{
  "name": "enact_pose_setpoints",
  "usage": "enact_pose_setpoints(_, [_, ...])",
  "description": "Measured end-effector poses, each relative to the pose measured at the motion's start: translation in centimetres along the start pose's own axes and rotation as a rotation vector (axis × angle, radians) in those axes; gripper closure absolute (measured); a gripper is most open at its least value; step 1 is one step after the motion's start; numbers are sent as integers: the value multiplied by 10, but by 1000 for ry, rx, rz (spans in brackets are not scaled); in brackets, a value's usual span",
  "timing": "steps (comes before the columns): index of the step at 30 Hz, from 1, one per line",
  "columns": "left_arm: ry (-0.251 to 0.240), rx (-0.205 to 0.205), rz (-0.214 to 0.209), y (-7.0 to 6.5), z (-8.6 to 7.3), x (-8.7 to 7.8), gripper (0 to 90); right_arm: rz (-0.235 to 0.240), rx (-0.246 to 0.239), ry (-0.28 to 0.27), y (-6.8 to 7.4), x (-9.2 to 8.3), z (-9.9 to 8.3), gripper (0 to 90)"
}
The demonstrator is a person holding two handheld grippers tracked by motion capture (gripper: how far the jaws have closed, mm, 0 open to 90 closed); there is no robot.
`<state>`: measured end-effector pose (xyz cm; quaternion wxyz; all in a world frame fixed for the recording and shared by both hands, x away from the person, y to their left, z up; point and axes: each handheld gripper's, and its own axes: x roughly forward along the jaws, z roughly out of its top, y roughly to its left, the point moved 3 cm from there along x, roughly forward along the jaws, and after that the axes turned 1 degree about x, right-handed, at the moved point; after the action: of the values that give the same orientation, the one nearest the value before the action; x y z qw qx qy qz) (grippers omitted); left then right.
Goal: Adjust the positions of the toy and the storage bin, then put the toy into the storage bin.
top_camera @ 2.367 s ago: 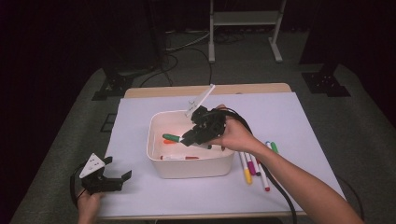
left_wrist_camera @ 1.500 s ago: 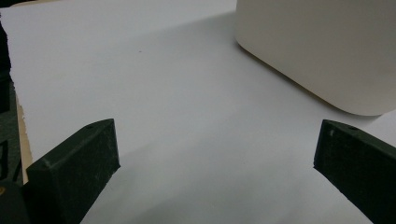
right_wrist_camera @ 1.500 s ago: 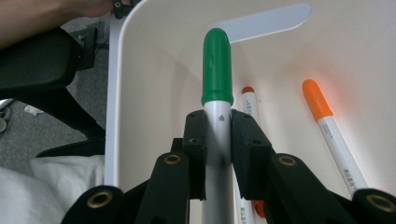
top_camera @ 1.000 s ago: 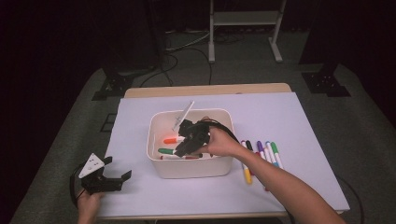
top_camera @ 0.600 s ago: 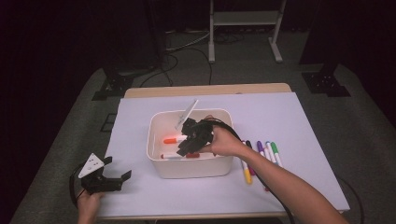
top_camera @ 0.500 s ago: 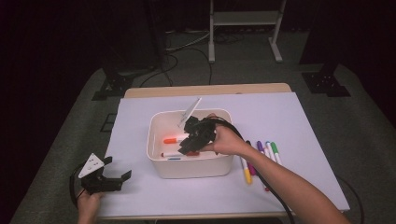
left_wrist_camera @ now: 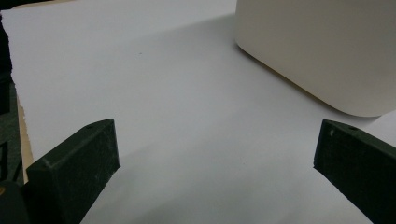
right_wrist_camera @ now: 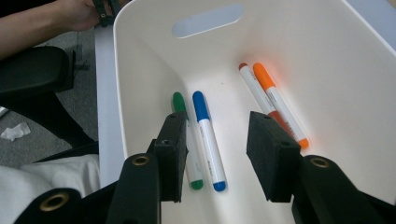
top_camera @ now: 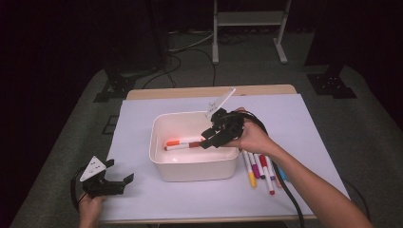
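Observation:
A white bin (top_camera: 190, 167) stands mid-table. My right gripper (top_camera: 209, 137) hangs over the bin's right half, pointing down into it. In the right gripper view its jaws (right_wrist_camera: 217, 149) stand open, having just been opening, with nothing between the pads. Below them on the bin floor (right_wrist_camera: 327, 84) lie a green marker (right_wrist_camera: 180, 103), a blue marker (right_wrist_camera: 208, 135), a red marker (right_wrist_camera: 252, 88) and an orange marker (right_wrist_camera: 278, 105). The red and orange markers (top_camera: 183, 142) also show from above. My left gripper (top_camera: 122, 171) rests open at the front left, its jaws (left_wrist_camera: 215, 163) empty over the white sheet.
Several more markers (top_camera: 259, 167) lie in a row on the white sheet (top_camera: 309, 128) just right of the bin. The bin's near corner (left_wrist_camera: 317, 51) is ahead and right of the left gripper. The right gripper's cable (top_camera: 290, 190) trails along the forearm.
The right gripper has lifted out of the bin's low left part and drawn back to the right. The left gripper has stayed put.

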<state>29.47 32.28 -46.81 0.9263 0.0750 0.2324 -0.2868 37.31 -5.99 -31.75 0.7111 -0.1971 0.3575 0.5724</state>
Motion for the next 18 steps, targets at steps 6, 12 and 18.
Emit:
enact_pose_setpoints(6, [10, 4, 0, 0, 0, 0, 0, -15, 18, -32, -1, -18, -11, 532])
enact_pose_setpoints(12, [-5, 3, 0, -1, 0, -1, 0, -40, 48, -59, -3, -42, -24, 516])
enact_pose_setpoints(18, [11, 10, 0, -1, 0, 1, 0, -77, 83, -89, -9, -67, -41, 507])
